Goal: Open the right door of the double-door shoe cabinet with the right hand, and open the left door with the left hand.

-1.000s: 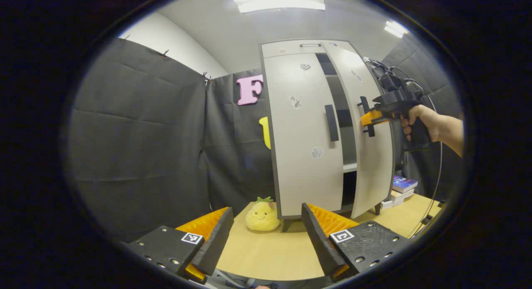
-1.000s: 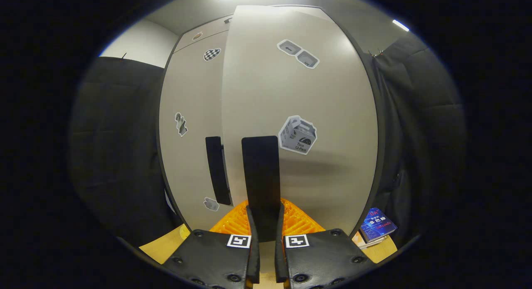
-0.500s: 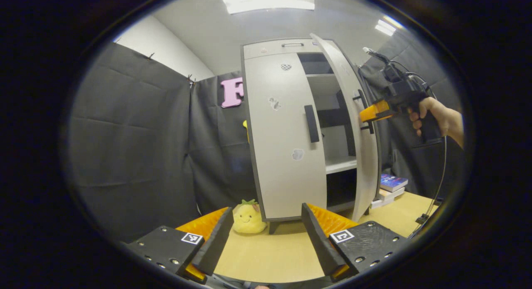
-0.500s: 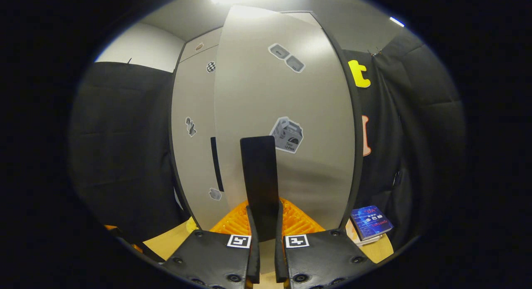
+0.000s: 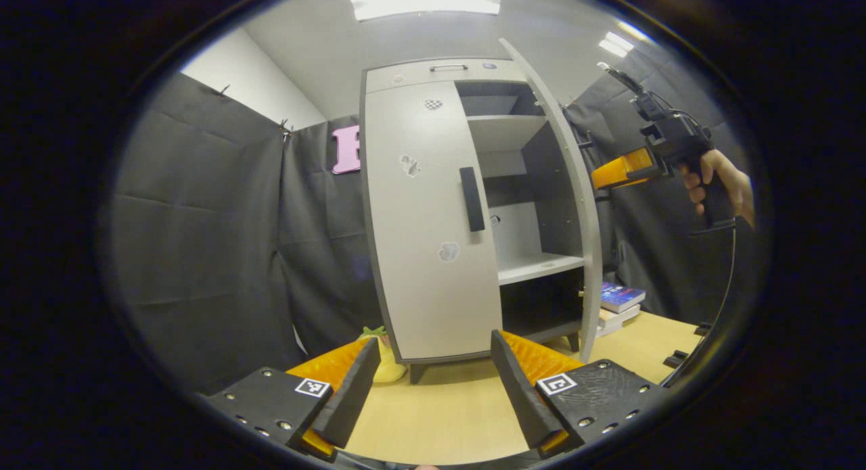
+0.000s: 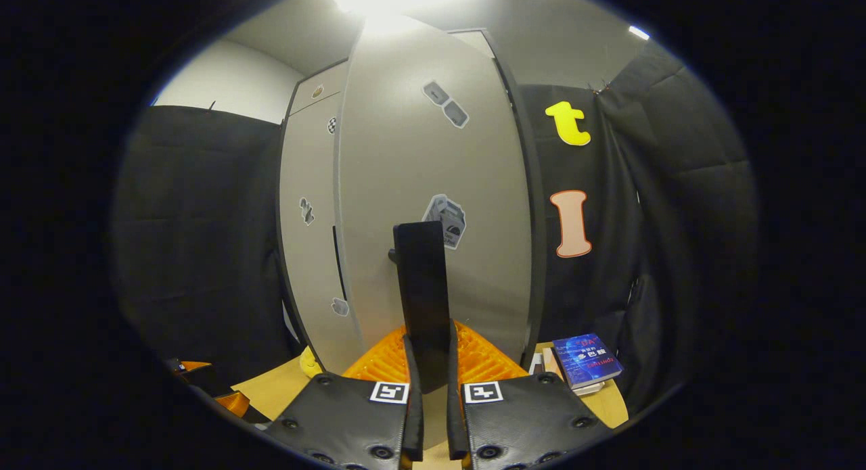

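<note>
The right gripper (image 6: 429,389) is clamped on the flat black bar handle (image 6: 423,301) of the pale grey right door (image 6: 433,206) straight ahead, so pull along the hinge arc without twisting; the left gripper (image 5: 433,382) waits wide, the black-handled grey left door (image 5: 426,220) shut ahead.

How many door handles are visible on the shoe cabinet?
2: one on the closed left door, untouched; one on the open right door, gripped by the right gripper.

no readable text on book (image 6: 587,360), door stickers (image 6: 446,220)
</note>
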A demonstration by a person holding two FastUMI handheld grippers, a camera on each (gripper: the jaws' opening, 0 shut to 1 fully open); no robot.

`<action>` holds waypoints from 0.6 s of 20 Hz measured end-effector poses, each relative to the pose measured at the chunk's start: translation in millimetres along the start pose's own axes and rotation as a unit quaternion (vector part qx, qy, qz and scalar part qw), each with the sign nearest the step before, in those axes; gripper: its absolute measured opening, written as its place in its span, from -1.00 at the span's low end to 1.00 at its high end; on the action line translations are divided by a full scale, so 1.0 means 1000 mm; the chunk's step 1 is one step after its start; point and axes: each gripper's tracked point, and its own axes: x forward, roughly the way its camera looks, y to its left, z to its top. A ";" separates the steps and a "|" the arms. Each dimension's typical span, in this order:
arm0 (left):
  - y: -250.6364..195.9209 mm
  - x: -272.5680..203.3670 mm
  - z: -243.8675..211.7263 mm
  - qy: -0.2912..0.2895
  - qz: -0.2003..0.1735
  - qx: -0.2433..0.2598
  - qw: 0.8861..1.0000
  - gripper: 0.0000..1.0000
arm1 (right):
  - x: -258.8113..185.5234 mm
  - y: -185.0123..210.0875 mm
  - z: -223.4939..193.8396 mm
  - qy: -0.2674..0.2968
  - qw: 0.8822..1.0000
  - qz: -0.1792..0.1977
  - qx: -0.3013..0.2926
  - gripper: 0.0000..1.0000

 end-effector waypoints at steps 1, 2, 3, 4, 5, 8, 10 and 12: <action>-0.004 0.002 0.002 -0.002 -0.004 0.000 1.000 0.89 | -0.001 -0.001 0.000 0.000 1.000 0.002 0.000 -0.69; -0.008 0.003 0.003 -0.002 -0.007 0.000 1.000 0.89 | -0.002 -0.001 0.001 -0.001 1.000 0.005 -0.002 -0.69; -0.010 0.007 0.002 -0.003 -0.010 0.001 1.000 0.89 | -0.002 -0.002 0.001 -0.003 1.000 0.008 -0.006 -0.69; -0.012 0.009 0.003 -0.004 -0.009 0.002 1.000 0.89 | -0.002 -0.004 0.001 -0.002 1.000 0.009 -0.008 -0.69; -0.011 0.012 0.003 -0.004 -0.007 0.004 1.000 0.89 | -0.003 -0.006 0.001 0.000 1.000 0.009 -0.010 -0.77; -0.011 0.020 0.004 -0.005 -0.005 0.000 1.000 0.92 | -0.007 -0.012 0.001 0.002 1.000 0.003 -0.015 -0.69; -0.014 0.026 0.008 -0.009 -0.004 -0.003 1.000 0.92 | -0.008 -0.019 0.002 0.002 1.000 -0.008 -0.019 -0.78; -0.020 0.031 0.010 -0.011 -0.007 -0.009 1.000 0.89 | -0.010 -0.024 0.002 0.000 1.000 -0.015 -0.014 -0.70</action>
